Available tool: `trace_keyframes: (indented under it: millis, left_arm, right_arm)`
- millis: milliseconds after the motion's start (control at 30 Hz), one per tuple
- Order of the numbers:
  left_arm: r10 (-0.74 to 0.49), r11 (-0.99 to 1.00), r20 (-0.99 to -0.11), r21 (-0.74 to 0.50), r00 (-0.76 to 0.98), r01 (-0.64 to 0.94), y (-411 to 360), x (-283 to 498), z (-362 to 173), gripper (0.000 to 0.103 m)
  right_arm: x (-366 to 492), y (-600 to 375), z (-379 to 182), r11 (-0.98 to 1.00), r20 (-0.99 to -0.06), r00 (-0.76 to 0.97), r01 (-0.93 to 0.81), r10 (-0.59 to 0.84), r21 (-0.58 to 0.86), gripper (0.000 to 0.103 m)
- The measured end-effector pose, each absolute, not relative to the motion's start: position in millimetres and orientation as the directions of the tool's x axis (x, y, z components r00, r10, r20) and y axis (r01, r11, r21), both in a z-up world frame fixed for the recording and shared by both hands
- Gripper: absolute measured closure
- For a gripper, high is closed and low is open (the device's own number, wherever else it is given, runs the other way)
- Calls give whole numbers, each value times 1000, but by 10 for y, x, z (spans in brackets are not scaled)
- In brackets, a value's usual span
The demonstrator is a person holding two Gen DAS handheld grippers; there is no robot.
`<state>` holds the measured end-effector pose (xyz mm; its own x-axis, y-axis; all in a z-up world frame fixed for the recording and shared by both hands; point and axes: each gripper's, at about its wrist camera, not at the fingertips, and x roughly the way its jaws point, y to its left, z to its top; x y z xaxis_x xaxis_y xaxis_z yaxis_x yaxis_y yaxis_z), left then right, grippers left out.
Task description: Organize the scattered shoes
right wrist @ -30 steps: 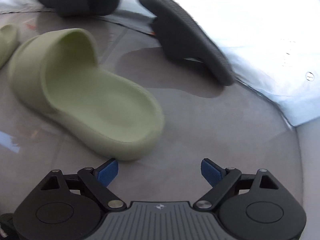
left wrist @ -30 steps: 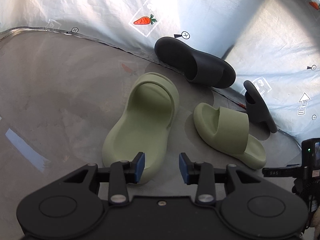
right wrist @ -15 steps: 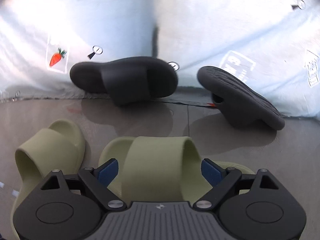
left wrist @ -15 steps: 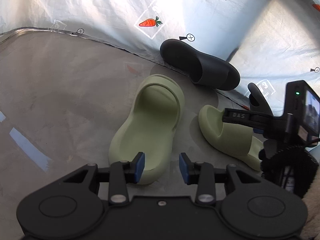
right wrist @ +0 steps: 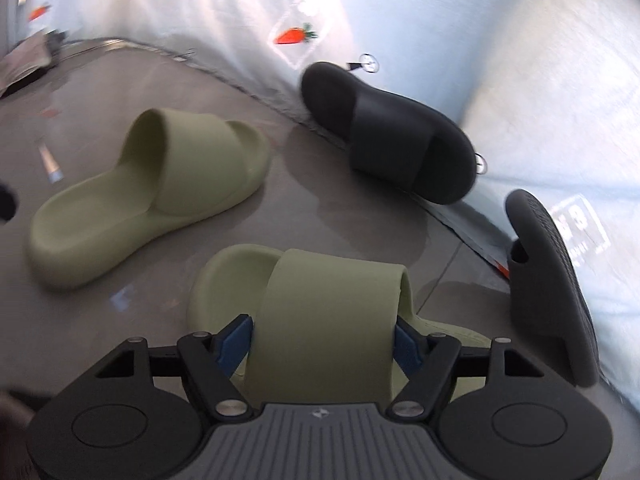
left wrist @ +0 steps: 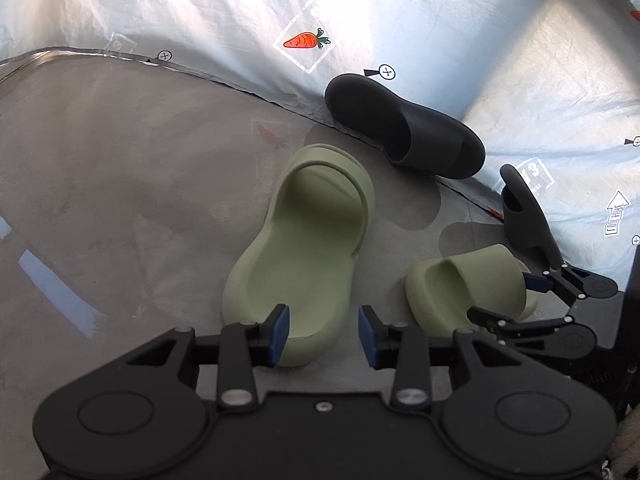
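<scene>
Two green slides and two black slides lie on a grey floor. My right gripper is shut on the strap of the right green slide, which also shows in the left wrist view with that gripper on it. The left green slide lies just ahead of my left gripper, which is open and empty over its heel. One black slide lies flat by the sheet. The other black slide stands on its edge at the right.
A white sheet with a carrot print and marker signs rises behind the shoes along a curved edge. Grey floor stretches to the left. Some clutter lies at the far left in the right wrist view.
My right gripper has closed onto the strap of the right green slide and turned it. The left gripper has held its place over the left green slide's heel.
</scene>
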<state>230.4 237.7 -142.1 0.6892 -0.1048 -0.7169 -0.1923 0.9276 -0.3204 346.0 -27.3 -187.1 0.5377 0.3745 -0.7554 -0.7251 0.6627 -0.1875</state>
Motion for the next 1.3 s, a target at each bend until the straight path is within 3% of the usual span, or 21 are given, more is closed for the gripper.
trace_keyframes:
  millis: [100, 167, 233, 333, 433, 567, 700, 1000, 1133, 1300]
  left_arm:
    - [-108, 927, -717, -324, 689, -191, 2354, 2291, -1435, 65]
    - [-106, 923, -719, -328, 687, -200, 2360, 2285, -1450, 64]
    - [-102, 921, -722, -329, 684, -210, 2366, 2291, -1469, 64]
    - [-106, 917, -725, -335, 681, -215, 2362, 2320, -1478, 64]
    - [-107, 923, -714, -330, 692, -198, 2340, 2300, -1431, 64]
    - [-98, 923, -703, -328, 705, -199, 2382, 2237, -1390, 64]
    - [-91, 920, -702, -331, 707, -211, 2450, 2229, -1391, 63]
    - [-101, 920, -699, -336, 707, -200, 2451, 2273, -1397, 63]
    - [-116, 924, -700, -336, 704, -181, 2392, 2269, -1408, 63]
    - [-120, 928, -699, -331, 704, -170, 2345, 2249, -1394, 63]
  right_arm:
    - [3440, -436, -1761, 698, -777, 524, -698, 349, -158, 24]
    - [3396, -562, -1602, 804, -734, 578, -591, 358, -73, 18]
    - [3336, -686, -1457, 920, -675, 659, -386, 331, 73, 2]
    - [3273, -773, -1351, 961, -657, 733, 20, 174, 276, 0]
    - [3388, -637, -1511, 904, -725, 679, 228, 119, 362, 0]
    - [3665, -242, -1748, 950, -806, 591, 268, -32, 159, 0]
    - [3744, -107, -1870, 954, -827, 558, 278, -68, 110, 0]
    - [3917, -585, -1794, 999, -829, 557, -48, 46, 24, 10]
    - [3982, -1004, -1775, 984, -864, 486, -172, 130, 51, 11]
    - [3945, -1561, -1843, 978, -885, 418, -108, 206, 177, 12]
